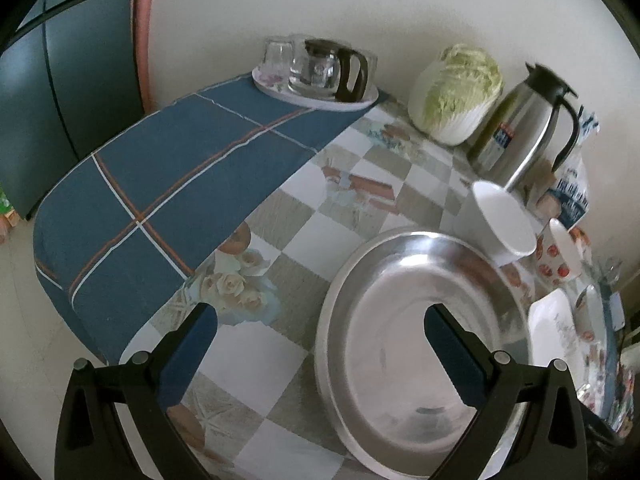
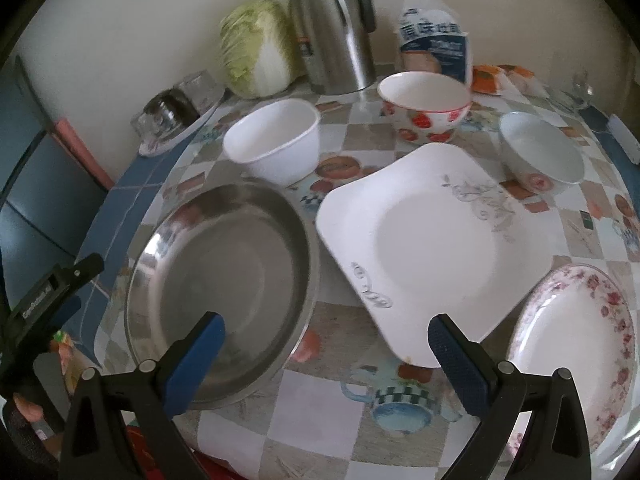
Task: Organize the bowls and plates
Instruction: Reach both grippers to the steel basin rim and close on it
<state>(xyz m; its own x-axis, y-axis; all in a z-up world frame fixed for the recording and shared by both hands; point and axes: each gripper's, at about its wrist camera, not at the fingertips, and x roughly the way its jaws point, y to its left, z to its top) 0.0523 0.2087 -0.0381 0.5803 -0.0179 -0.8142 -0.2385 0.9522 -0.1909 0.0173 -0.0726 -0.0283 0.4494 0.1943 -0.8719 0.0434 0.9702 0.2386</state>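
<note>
A large steel plate (image 1: 404,312) (image 2: 224,272) lies on the table at the front left. A square white plate (image 2: 432,240) (image 1: 556,320) lies right of it, and a round floral plate (image 2: 576,344) at the front right. Behind stand a plain white bowl (image 2: 276,144) (image 1: 500,220), a strawberry-print bowl (image 2: 424,104) (image 1: 560,252) and a small white bowl (image 2: 540,152). My left gripper (image 1: 320,332) is open and empty above the steel plate's left rim. My right gripper (image 2: 326,340) is open and empty over the gap between the steel plate and the square plate.
A cabbage (image 2: 256,44), a steel thermos jug (image 2: 332,28) and a plastic bag (image 2: 436,40) stand at the back by the wall. A tray with glasses and a glass pot (image 1: 320,72) sits at the back left on a blue cloth (image 1: 168,184). The left gripper's body (image 2: 44,304) shows at the left.
</note>
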